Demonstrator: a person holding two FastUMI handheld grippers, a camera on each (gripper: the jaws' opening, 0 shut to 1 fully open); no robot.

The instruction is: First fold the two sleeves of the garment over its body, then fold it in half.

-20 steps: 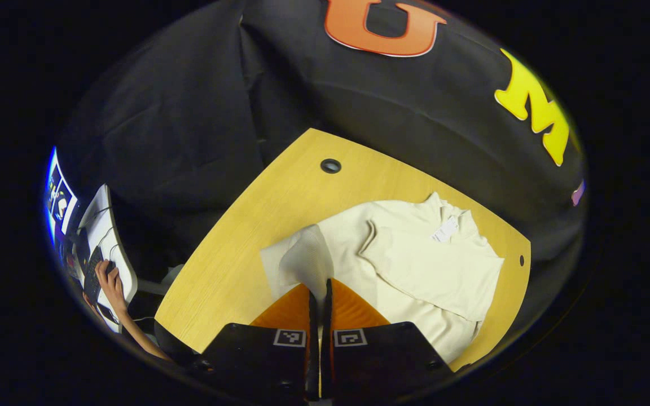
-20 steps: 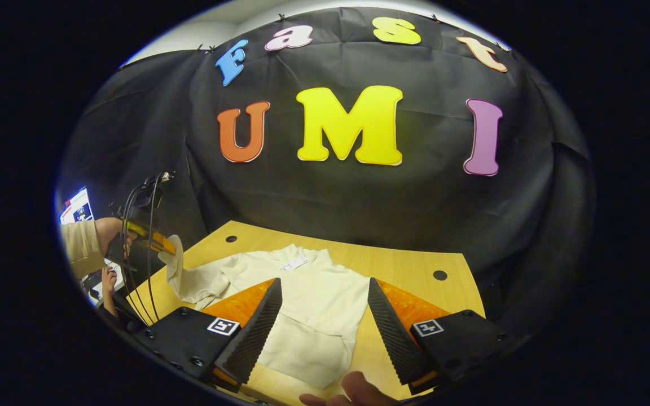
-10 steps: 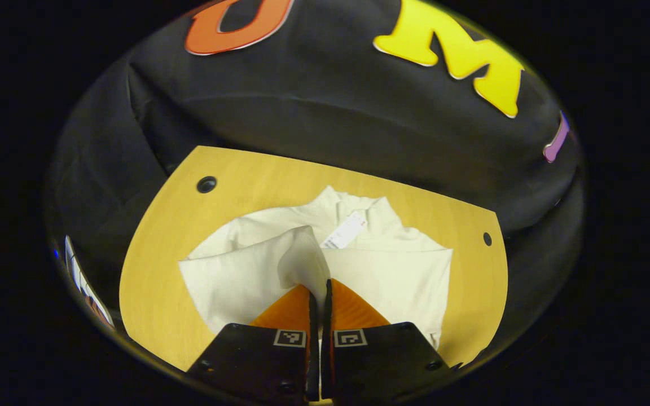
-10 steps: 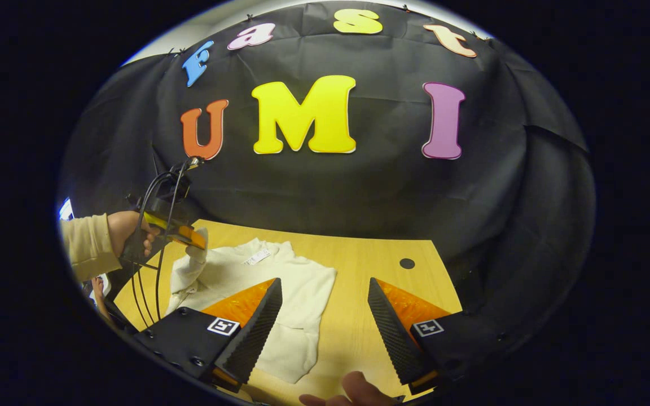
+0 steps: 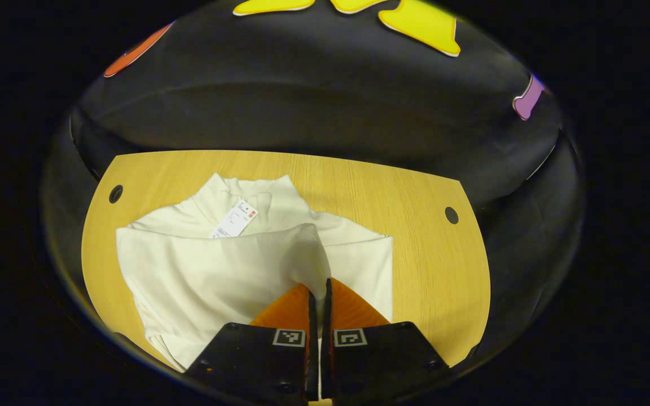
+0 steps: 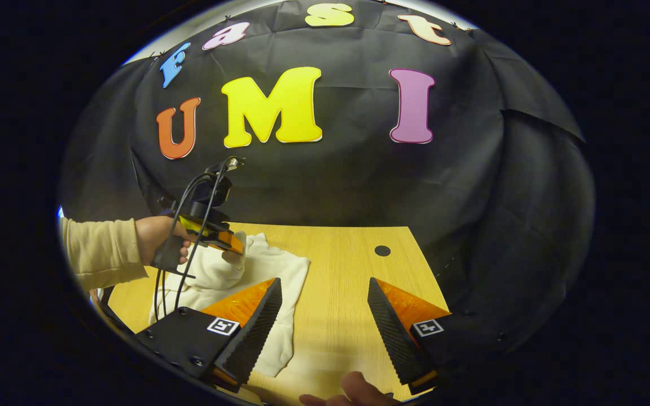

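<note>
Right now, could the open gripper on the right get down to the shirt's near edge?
Probably yes. The right gripper is open above bare table, the garment just beside it; the left gripper holds cloth farther off.

Cream garment (image 5: 201,270) flat on table, sleeve lifted over body.

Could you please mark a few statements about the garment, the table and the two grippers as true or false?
1. The left gripper is shut on a sleeve of the garment. True.
2. The right gripper grips the garment. False: it is open, holding nothing.
3. The garment lies on a wooden table. True.
4. The garment is dark blue. False: it is off-white.
5. A paper tag sits near the collar. True.
</note>
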